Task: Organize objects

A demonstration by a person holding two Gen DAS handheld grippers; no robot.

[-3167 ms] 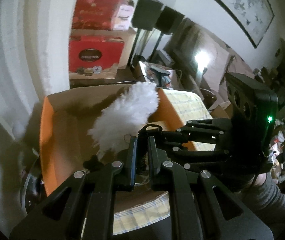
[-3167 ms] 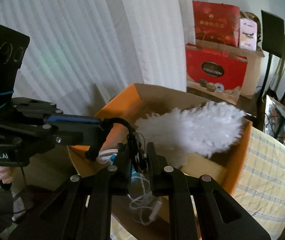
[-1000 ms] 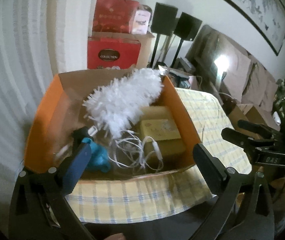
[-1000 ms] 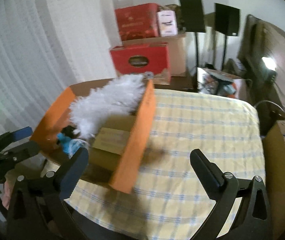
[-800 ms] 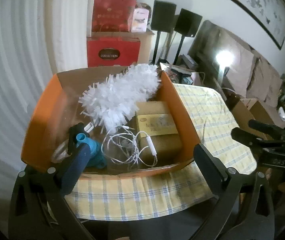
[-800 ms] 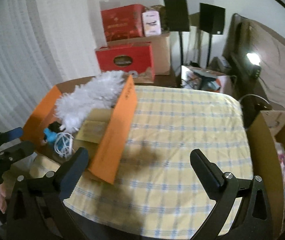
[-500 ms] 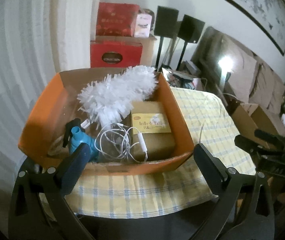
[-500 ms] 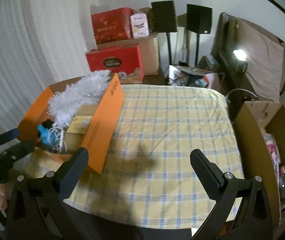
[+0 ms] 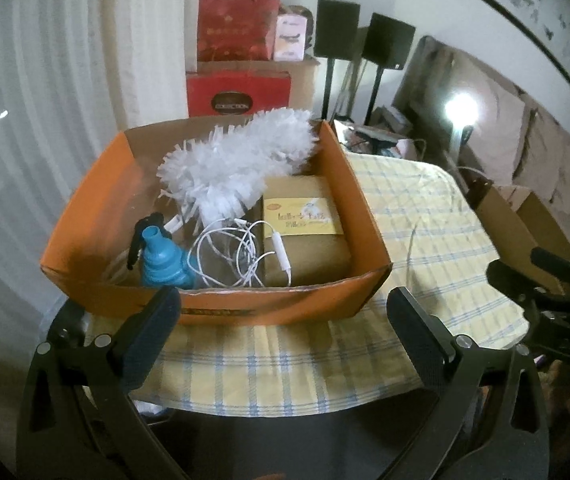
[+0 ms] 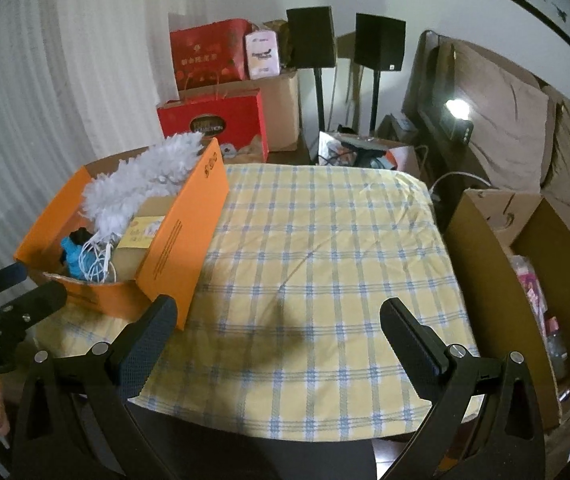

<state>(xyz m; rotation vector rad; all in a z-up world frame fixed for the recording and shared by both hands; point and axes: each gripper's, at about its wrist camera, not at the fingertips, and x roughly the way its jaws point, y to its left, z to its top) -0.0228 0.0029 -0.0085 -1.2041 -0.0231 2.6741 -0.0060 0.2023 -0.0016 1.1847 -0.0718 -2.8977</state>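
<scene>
An orange cardboard box [image 9: 349, 184] stands at the left end of a table with a yellow checked cloth [image 9: 425, 240]. In it lie a white fluffy duster [image 9: 237, 160], a brown package with a yellow label [image 9: 305, 236], a tangled white cable [image 9: 237, 252] and a blue spray bottle [image 9: 161, 260]. My left gripper [image 9: 281, 320] is open and empty, just in front of the box. My right gripper [image 10: 277, 328] is open and empty above the cloth [image 10: 325, 260], to the right of the box [image 10: 181, 228]. The duster [image 10: 137, 180] also shows in the right wrist view.
Red gift boxes [image 10: 213, 120] and a brown carton stand behind the table by a white curtain. Two black speakers on stands [image 10: 377, 44] and a sofa with cushions [image 10: 517, 120] are at the back. An open cardboard box [image 10: 525, 272] sits right of the table.
Both grippers let go of the duster, opened and drew back from the box. The duster now lies in the box. The right gripper swung right over the cloth.
</scene>
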